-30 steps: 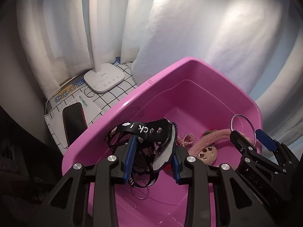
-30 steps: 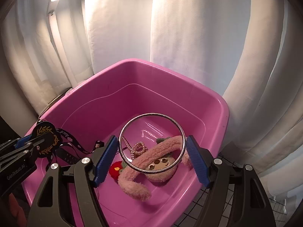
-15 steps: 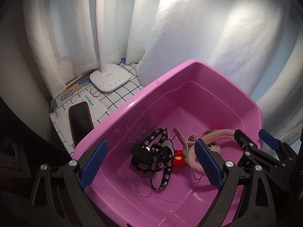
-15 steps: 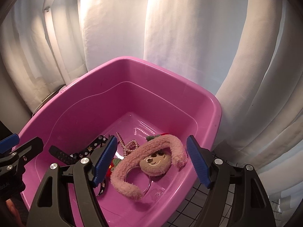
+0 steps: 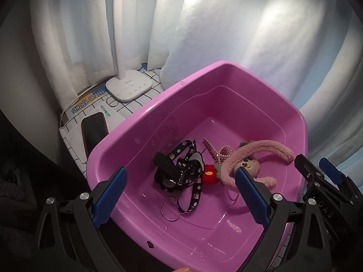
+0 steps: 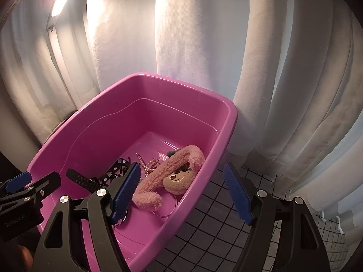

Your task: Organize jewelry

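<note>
From the left wrist, the left gripper is opening its jaws wide and holds nothing; the black lanyard lies in the pink tub. From the right wrist, the right gripper stands open and empty over the tub's rim, the plush headband inside.

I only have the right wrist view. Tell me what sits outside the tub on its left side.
Observer: A white lamp base stands on the checked cloth, just past the pink tub.
Operator: Report anything nearer.
Observer: A dark phone lies on that cloth beside the tub wall.
Operator: Now give me the left tongs.
Observer: The left tongs are opening above the tub with nothing between them; the black lanyard lies on the tub floor below.
</note>
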